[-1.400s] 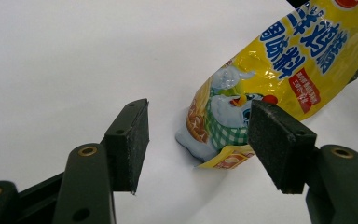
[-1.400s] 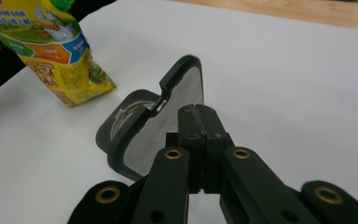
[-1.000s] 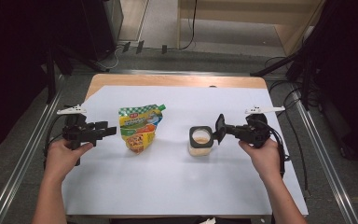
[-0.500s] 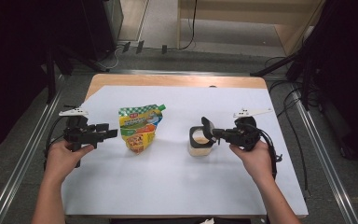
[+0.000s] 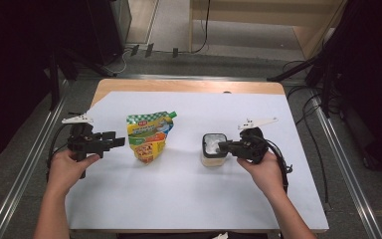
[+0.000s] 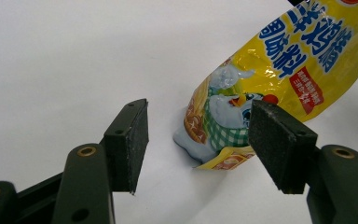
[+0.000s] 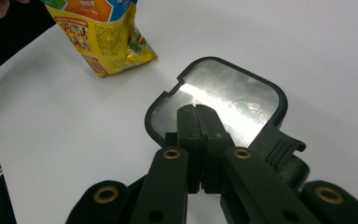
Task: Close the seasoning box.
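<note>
Shifted leftward over the small square black-rimmed foil-sealed tub [image 5: 214, 149], the right tool [image 5: 224, 146] hovers fully closed, empty, while the left tool [image 5: 119, 141] gapes empty beside the yellow printed sauce pouch [image 5: 147, 135] on the white counter [image 5: 189, 199], bare in front.

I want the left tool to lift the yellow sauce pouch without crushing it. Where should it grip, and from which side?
Judging by its pose, grip the flat sealed edge of the yellow sauce pouch at the corner nearest the left tool. The pouch lies flat on the white table cover, bulging in the middle, so a level approach from the person's left, jaws straddling that thin edge, looks safest. The tool's jaws already stand open facing it.
</note>
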Action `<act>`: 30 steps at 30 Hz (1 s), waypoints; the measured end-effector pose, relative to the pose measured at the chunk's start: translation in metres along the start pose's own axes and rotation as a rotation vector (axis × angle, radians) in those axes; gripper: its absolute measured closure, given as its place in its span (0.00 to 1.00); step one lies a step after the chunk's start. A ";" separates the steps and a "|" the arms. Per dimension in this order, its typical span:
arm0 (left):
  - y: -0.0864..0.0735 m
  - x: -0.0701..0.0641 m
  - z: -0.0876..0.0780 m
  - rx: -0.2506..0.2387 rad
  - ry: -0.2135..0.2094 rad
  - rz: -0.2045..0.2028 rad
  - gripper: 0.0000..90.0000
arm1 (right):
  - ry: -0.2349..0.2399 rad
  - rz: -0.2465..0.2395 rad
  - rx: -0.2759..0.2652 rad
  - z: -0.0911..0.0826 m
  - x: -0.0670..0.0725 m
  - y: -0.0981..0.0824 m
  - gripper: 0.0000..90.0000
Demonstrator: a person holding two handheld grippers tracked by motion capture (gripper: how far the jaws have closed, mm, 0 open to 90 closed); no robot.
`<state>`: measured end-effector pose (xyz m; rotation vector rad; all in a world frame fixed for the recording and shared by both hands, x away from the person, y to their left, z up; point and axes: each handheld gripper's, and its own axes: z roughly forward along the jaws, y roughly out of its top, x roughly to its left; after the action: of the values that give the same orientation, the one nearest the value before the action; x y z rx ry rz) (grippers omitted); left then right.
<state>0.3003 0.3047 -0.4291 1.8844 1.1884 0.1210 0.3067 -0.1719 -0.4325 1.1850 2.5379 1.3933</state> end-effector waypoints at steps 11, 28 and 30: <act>0.000 0.000 0.003 0.014 0.001 -0.001 0.43 | -0.004 -0.010 -0.051 -0.008 -0.006 -0.001 0.77; -0.001 0.000 0.006 0.034 0.018 0.005 0.43 | -0.184 -0.067 -0.194 -0.033 -0.046 -0.023 0.47; -0.001 0.000 0.006 0.036 0.018 0.006 0.43 | -0.190 -0.046 -0.194 -0.036 -0.052 -0.026 0.46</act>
<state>0.3029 0.3014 -0.4334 1.9218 1.2042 0.1213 0.3154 -0.2383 -0.4470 1.1573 2.2322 1.4045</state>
